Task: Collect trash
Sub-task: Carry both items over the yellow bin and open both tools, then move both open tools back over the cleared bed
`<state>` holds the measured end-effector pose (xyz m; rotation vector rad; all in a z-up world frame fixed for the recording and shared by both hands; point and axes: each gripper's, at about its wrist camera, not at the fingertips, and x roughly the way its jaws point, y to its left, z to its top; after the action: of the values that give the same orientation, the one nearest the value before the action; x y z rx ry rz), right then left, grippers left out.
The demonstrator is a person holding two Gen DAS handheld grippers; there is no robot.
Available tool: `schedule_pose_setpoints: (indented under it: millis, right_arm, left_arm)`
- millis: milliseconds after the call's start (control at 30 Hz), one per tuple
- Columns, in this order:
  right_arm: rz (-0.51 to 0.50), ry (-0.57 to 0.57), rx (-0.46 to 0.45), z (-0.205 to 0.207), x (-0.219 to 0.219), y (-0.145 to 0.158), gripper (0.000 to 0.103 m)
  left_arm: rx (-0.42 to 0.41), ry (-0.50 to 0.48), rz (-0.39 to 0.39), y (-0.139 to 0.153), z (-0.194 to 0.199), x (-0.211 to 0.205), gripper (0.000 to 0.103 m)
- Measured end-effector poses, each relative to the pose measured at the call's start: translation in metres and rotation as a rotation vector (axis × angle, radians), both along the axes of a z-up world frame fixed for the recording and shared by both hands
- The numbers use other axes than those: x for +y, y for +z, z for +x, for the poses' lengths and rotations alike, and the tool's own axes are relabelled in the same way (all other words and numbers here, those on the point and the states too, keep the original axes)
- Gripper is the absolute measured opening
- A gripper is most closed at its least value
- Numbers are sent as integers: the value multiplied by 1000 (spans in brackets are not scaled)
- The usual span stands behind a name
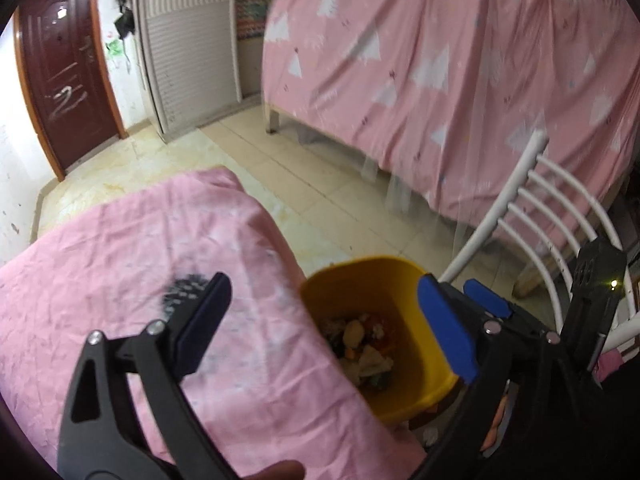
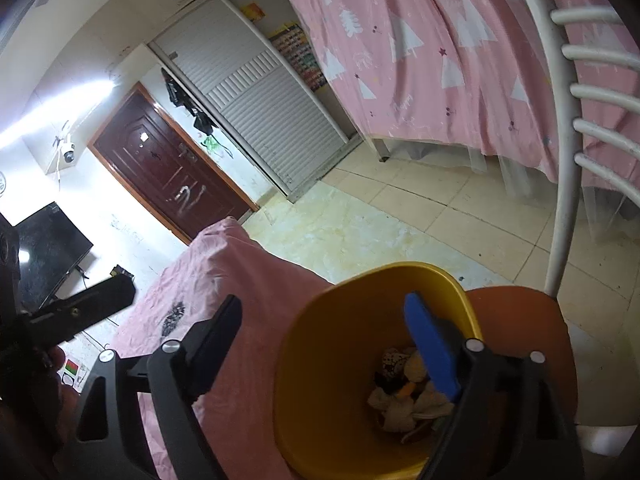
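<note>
Your left gripper (image 1: 320, 328): jaws wide, holding nothing. Your right gripper (image 2: 324, 340): jaws wide, empty, over the yellow bin (image 2: 344, 320). Trash (image 2: 404, 396) lies inside, bin on the chair (image 2: 520, 320) beside the pink-covered table (image 1: 120, 272).

Just beyond your right gripper (image 2: 324, 344), the yellow bin (image 2: 344, 360) looks like smooth, faintly glossy plastic; the trash (image 2: 404, 396) inside seems crumpled paper and soft scraps. Your left gripper (image 1: 320, 320) has matt black plastic arms, shiny metal rivets and matt blue pads (image 1: 444, 332). Under and left of both lies wrinkled pink cloth (image 1: 120, 260), dull and stained. Farther ahead, the floor tiles (image 1: 320, 184) gleam slightly, and the dark door (image 2: 168, 172) looks like glossy varnished wood.
</note>
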<state>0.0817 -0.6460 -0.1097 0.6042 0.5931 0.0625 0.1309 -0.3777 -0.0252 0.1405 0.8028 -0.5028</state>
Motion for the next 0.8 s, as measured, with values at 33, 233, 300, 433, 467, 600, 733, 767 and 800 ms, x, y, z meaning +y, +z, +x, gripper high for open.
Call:
schedule_pose_setpoints:
  millis: [33, 233, 300, 433, 467, 600, 733, 767, 800]
  right_arm:
    - [-7, 2, -7, 0, 3, 3, 83]
    - [-89, 46, -99, -2, 29, 26, 94]
    - [-124, 66, -134, -3, 44, 35, 94]
    - [-204, 114, -183, -3, 77, 48, 94]
    - [-223, 122, -188, -3, 84, 50, 94]
    - [-271, 183, -218, -2, 116, 58, 94]
    - [-264, 231, -253, -3, 148, 65, 94]
    - [-265, 239, -256, -5, 158, 66, 94]
    - [-270, 252, -263, -5, 167, 67, 94]
  left_arm:
    - [-24, 9, -10, 4, -2, 7, 93]
    - [-206, 107, -41, 23, -20, 61, 95]
    - [-252, 148, -37, 26, -27, 80, 96]
    - [-315, 225, -28, 29, -37, 120, 97]
    - [-334, 248, -18, 29, -40, 129, 97]
    - [-386, 346, -13, 29, -51, 171, 97]
    - [-403, 419, 3, 25, -56, 209, 97]
    - [-405, 435, 11, 23, -56, 217, 97]
    - [-406, 464, 18, 20, -55, 229, 97]
